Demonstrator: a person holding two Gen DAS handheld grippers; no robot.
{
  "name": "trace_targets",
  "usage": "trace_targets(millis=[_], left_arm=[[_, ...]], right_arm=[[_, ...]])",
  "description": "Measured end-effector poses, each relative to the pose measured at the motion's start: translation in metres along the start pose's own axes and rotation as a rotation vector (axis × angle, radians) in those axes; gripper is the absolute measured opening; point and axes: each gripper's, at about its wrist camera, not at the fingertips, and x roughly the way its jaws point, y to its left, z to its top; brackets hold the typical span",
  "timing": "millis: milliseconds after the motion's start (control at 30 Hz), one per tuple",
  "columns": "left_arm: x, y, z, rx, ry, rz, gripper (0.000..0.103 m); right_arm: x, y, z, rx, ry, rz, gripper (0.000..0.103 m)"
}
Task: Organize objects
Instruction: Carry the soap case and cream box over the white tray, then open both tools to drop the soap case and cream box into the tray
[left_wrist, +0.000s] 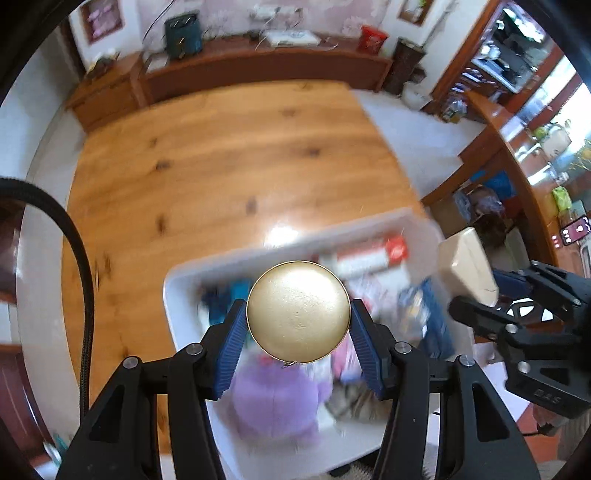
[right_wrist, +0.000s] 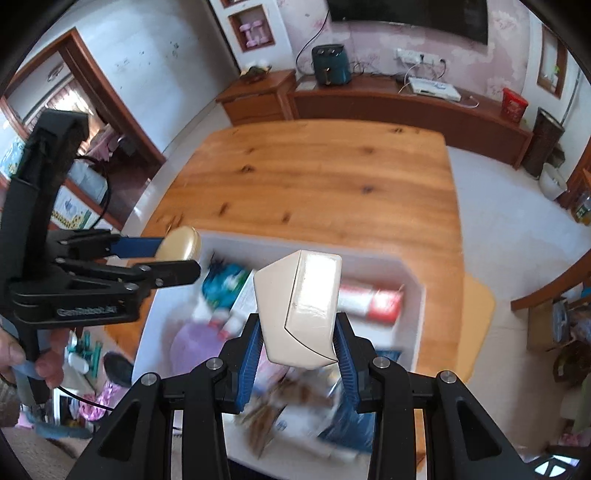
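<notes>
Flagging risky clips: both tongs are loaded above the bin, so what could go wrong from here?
1. The gold disc is held only by its rim in the left tongs; it might slip into the bin.
2. The right tongs grip the beige box at its lower end; it could tip out.

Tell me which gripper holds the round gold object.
The left gripper holds the round gold case; the right gripper clamps an angular cream box instead.

Gold disc (left_wrist: 298, 312), cream box (right_wrist: 301, 308), white bin (right_wrist: 413, 291).
</notes>
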Motion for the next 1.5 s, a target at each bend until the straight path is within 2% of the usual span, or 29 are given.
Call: trace_targets(millis=[167, 267, 467, 567, 600, 633, 667, 733, 767, 1000, 1367, 1500], left_arm=[[0.019, 0.006, -0.029, -0.06, 0.05, 0.032, 0.059], [0.02, 0.009, -0.044, -0.069, 0.043, 0.061, 0.059], [0.026, 0.012, -0.047, -0.11, 0.02, 0.058, 0.059], [0.025, 0.013, -0.05, -0.114, 0.002, 0.043, 0.059], [0.024, 0.012, -0.051, -0.117, -0.002, 0.037, 0.06], [0.022, 0.012, -0.053, -0.119, -0.006, 0.028, 0.063], [0.021, 0.011, -0.054, -0.119, -0.011, 0.022, 0.066], [0.017, 0.006, -0.056, -0.107, -0.022, 0.028, 0.078], [0.015, 0.005, -0.057, -0.103, -0.025, 0.034, 0.08], [0.005, 0.005, -0.065, -0.138, -0.02, 0.053, 0.08], [-0.037, 0.007, -0.073, -0.217, -0.091, 0.064, 0.08], [-0.05, 0.004, -0.074, -0.231, -0.107, 0.07, 0.08]], right_arm=[[0.015, 0.013, -0.025, 0.023, 0.087, -0.028, 0.039], [0.026, 0.019, -0.036, 0.02, 0.149, -0.054, 0.039], [0.043, 0.023, -0.035, 0.031, 0.173, -0.109, 0.04], [0.042, 0.024, -0.032, 0.01, 0.158, -0.134, 0.04], [0.04, 0.025, -0.032, 0.001, 0.158, -0.13, 0.045], [0.037, 0.027, -0.033, -0.006, 0.155, -0.129, 0.054], [0.033, 0.029, -0.034, -0.014, 0.145, -0.134, 0.056], [0.027, 0.032, -0.037, -0.032, 0.123, -0.149, 0.057], [0.025, 0.033, -0.037, -0.036, 0.12, -0.149, 0.057], [0.011, 0.035, -0.044, -0.018, 0.101, -0.12, 0.057], [-0.029, 0.043, -0.037, 0.009, 0.02, -0.064, 0.058], [-0.037, 0.045, -0.034, 0.029, 0.001, -0.059, 0.064]])
